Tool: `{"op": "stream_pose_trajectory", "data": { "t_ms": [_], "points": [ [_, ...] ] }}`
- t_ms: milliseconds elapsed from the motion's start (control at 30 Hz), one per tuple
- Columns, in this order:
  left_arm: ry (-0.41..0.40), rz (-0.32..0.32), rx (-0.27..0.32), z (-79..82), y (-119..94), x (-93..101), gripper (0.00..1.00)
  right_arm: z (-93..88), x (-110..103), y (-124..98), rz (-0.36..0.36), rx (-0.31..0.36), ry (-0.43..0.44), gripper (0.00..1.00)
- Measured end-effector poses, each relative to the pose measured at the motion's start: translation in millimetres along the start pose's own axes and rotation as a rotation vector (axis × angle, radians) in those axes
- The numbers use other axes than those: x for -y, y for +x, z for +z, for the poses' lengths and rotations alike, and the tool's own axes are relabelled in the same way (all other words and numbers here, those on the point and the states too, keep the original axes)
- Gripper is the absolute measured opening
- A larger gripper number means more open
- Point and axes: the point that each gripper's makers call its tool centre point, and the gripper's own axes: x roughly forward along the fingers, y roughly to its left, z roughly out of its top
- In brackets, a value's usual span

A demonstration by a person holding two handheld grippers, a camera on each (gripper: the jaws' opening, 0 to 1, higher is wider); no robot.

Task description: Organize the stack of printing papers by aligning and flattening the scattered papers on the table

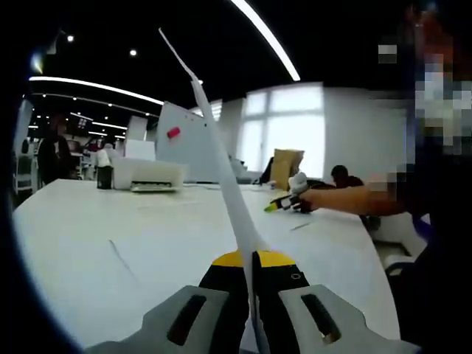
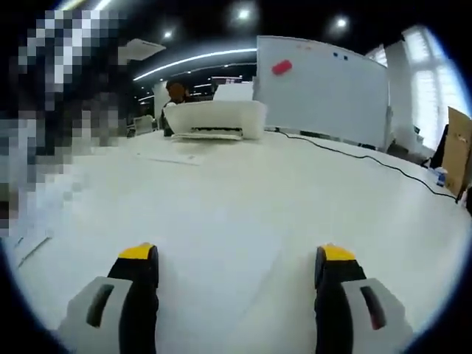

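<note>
My left gripper [image 1: 253, 259] is shut on a white sheet of paper [image 1: 225, 169]. The sheet is seen edge-on, rising from between the yellow-tipped jaws toward the top of the left gripper view, above the white table [image 1: 110, 243]. My right gripper [image 2: 237, 258] stands open, its jaws wide apart just above the table [image 2: 310, 199] with nothing between them. A faint flat sheet [image 2: 221, 243] lies under it. More loose sheets lie at the left [image 2: 29, 243] and near the printer [image 2: 174, 157]. In the left gripper view a person's forearm [image 1: 346, 199] reaches in from the right.
A white printer [image 1: 151, 175] [image 2: 214, 118] stands at the table's far side, with a whiteboard [image 1: 181, 140] [image 2: 324, 88] behind it. A black cable [image 2: 369, 161] runs across the table. A cardboard box [image 1: 286, 166] and a seated person [image 1: 343, 175] are at the back.
</note>
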Motion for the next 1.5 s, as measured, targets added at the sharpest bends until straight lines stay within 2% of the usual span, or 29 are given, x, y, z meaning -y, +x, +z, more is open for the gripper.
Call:
{"op": "stream_pose_trajectory", "data": {
  "t_ms": [233, 467, 533, 667, 800, 933, 967, 1033, 1167, 1267, 1300, 1500],
  "points": [
    [0.008, 0.000, -0.006, -1.3, 0.1, -0.8, 0.06, 2.7, 1.2, 0.2, 0.000, 0.030, 0.006, 0.82],
    [0.009, -0.002, -0.010, -2.0, 0.0, -2.9, 0.06, 1.1, -4.3, 3.6, 0.007, 0.050, 0.004, 0.69],
    [0.010, -0.001, -0.010, -2.0, -0.1, -3.3, 0.06, 0.3, -6.4, 4.6, 0.010, 0.052, 0.005, 0.62],
    [0.010, -0.001, -0.012, -2.4, -0.2, -4.0, 0.06, 0.8, -7.3, 5.9, 0.014, 0.059, 0.005, 0.58],
    [0.012, -0.001, -0.016, -3.2, -0.1, -3.9, 0.06, 1.3, -6.8, 2.8, 0.006, 0.064, 0.010, 0.50],
    [0.016, 0.002, -0.018, -3.5, 0.3, -3.9, 0.06, 1.4, -6.2, 2.4, 0.006, 0.063, 0.014, 0.49],
    [0.015, 0.002, -0.019, -3.8, 0.3, -4.1, 0.06, 1.3, -5.5, 2.6, 0.011, 0.063, 0.014, 0.47],
    [0.015, 0.002, -0.019, -3.8, 0.1, -4.1, 0.06, 1.8, -6.6, 0.5, 0.026, 0.064, 0.013, 0.32],
    [0.016, 0.004, -0.019, -3.8, 0.3, -4.6, 0.06, 1.9, -13.4, -3.7, 0.052, 0.063, 0.003, 0.22],
    [0.014, 0.003, -0.019, -3.8, 0.2, -5.0, 0.06, 3.2, -16.1, -7.9, 0.082, 0.056, 0.005, 0.09],
    [0.013, 0.003, -0.019, -3.8, 0.2, -5.0, 0.06, 9.3, -16.1, -11.6, 0.091, 0.085, 0.024, 0.04],
    [0.012, 0.003, -0.013, -2.6, 0.6, -1.4, 0.06, 26.7, -15.8, -28.0, 0.107, 0.162, 0.053, 0.03]
  ]
}}
